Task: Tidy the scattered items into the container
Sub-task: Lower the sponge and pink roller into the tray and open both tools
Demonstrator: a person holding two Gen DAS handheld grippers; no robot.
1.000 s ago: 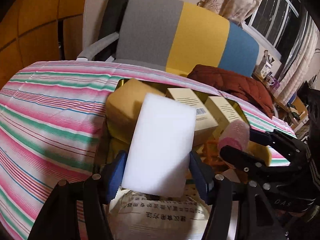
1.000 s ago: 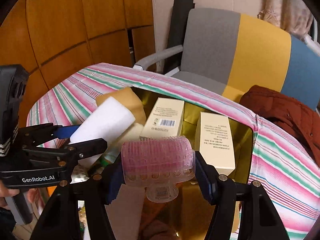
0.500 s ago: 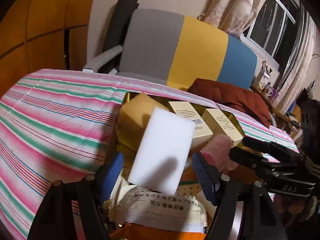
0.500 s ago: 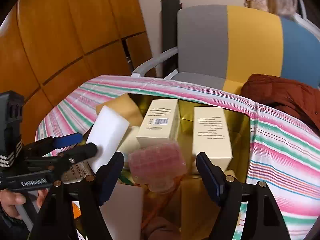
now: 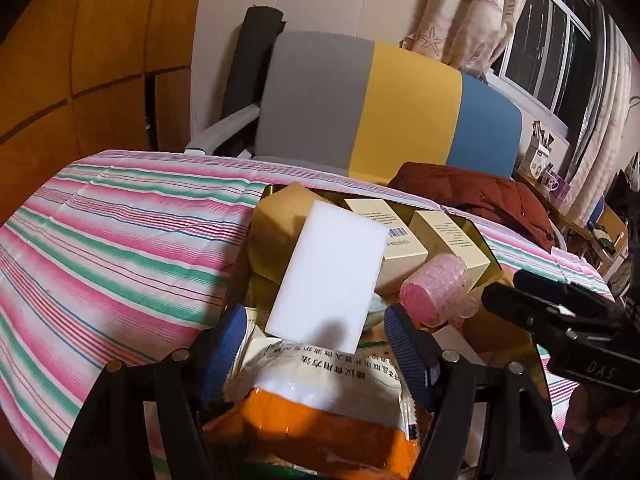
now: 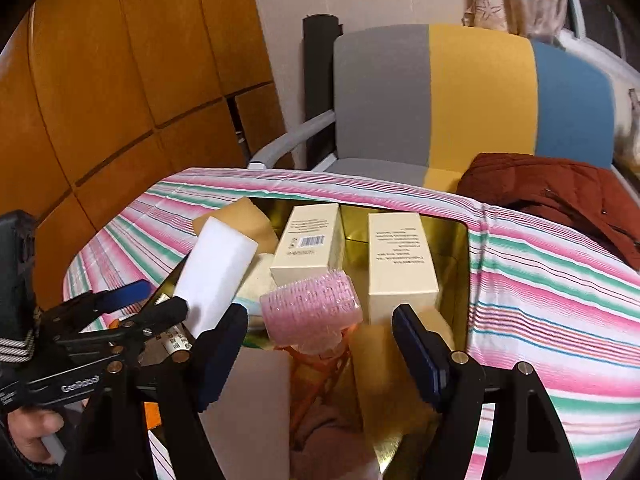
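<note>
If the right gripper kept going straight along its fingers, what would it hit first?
Most likely the pink hair roller, lying just ahead between the open right gripper's fingers, in the gold container. Depth is hard to judge; the cream boxes lie beyond.

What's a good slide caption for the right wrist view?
Open right hand-held gripper over the gold container, pink hair roller released inside.

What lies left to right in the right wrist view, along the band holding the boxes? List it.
Wooden wall panels → white sponge block → barcoded cream box → second cream box → striped cloth → dark red jacket.
</note>
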